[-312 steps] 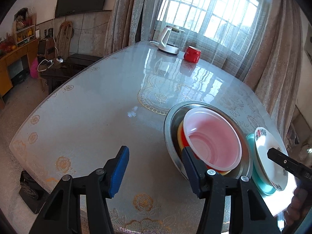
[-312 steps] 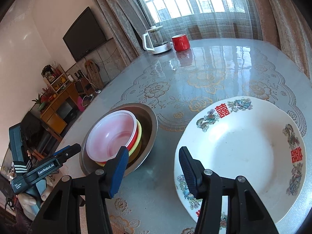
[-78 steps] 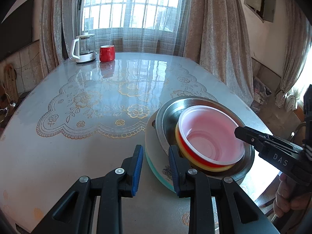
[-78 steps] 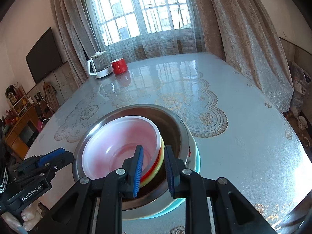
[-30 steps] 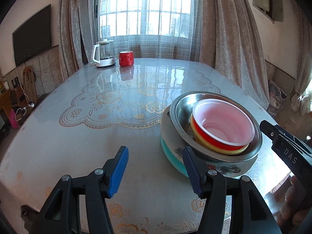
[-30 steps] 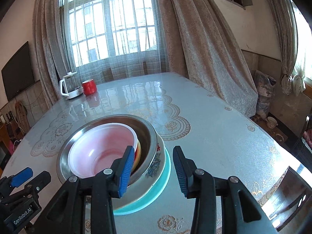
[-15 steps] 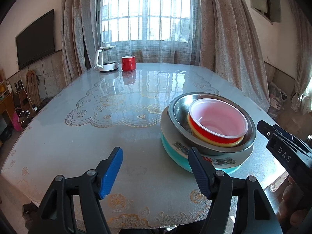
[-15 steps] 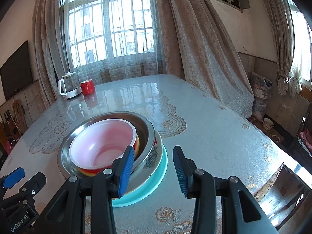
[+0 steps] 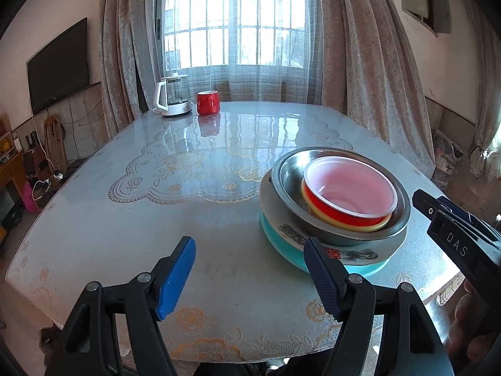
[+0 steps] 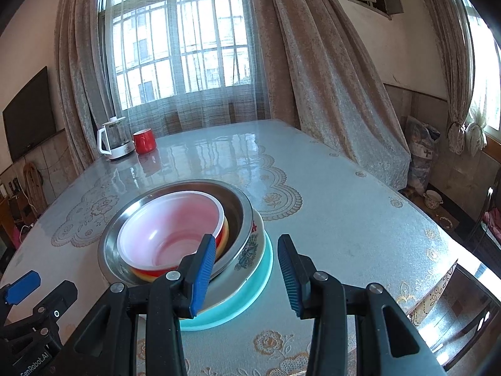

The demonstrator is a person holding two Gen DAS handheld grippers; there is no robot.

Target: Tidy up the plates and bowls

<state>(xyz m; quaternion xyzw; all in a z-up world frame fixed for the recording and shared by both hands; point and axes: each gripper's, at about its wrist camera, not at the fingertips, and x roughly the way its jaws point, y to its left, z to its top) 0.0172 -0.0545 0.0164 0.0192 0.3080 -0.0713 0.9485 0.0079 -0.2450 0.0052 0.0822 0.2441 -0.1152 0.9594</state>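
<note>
Both grippers' fingers [image 9: 175, 275] apart (empty) beside stacked bowls [image 9: 347, 194] on plates [image 10: 250, 257].

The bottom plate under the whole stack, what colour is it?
Turquoise. The bottom plate shows best in the right wrist view, peeking out under the patterned white plate.

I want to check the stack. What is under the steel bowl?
Under the round steel bowl lies a white flower-patterned plate on a turquoise plate. Their centres are covered.
</note>
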